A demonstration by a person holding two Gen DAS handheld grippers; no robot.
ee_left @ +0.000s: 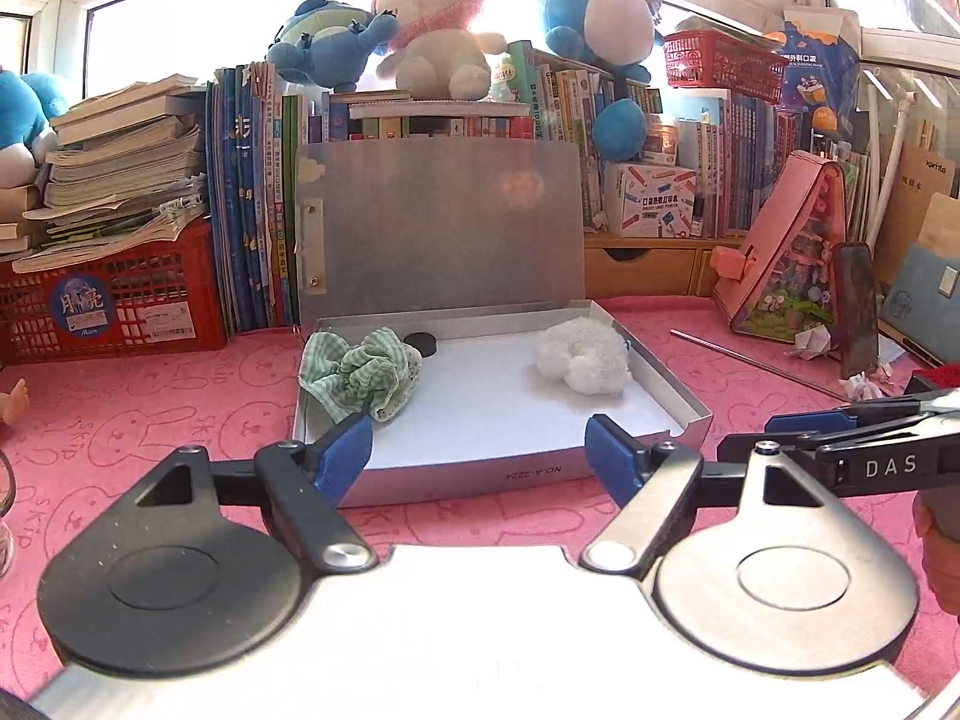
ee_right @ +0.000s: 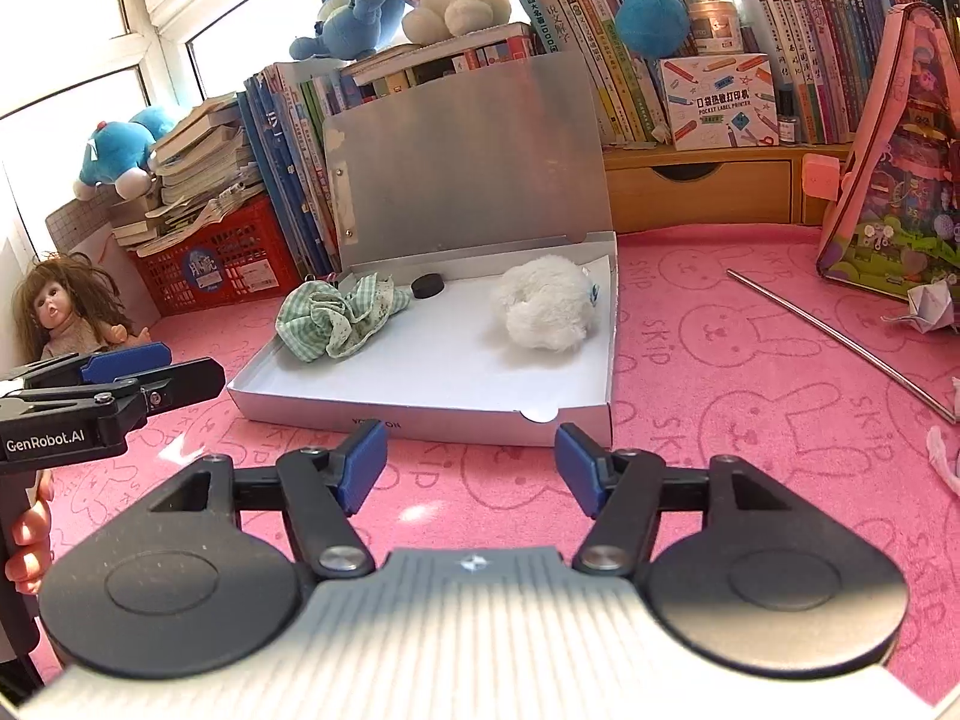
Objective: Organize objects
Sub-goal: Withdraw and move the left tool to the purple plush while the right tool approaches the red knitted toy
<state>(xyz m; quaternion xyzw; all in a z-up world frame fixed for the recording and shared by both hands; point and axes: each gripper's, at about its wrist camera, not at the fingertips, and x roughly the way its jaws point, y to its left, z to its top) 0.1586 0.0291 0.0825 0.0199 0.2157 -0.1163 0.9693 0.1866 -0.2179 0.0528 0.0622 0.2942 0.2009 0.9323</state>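
Observation:
An open silver box (ee_left: 480, 471) (ee_right: 420, 414) lies on the pink mat with its lid (ee_left: 441, 222) (ee_right: 468, 162) standing up. Inside are a green checked scrunchie (ee_left: 360, 375) (ee_right: 339, 315), a small black disc (ee_left: 420, 343) (ee_right: 427, 285) and a white fluffy scrunchie (ee_left: 582, 357) (ee_right: 549, 303). My left gripper (ee_left: 480, 450) is open and empty just before the box's front wall. My right gripper (ee_right: 471, 462) is open and empty, also before the front wall. Each gripper shows at the edge of the other's view, the right one (ee_left: 852, 438) and the left one (ee_right: 120, 384).
Books, a red crate (ee_left: 114, 306) (ee_right: 222, 264) and plush toys line the back. A doll (ee_right: 60, 312) sits at the left. A metal rod (ee_left: 756, 363) (ee_right: 840, 342), a pink toy house (ee_left: 792, 252) (ee_right: 900, 180) and folded paper (ee_right: 930, 306) lie to the right.

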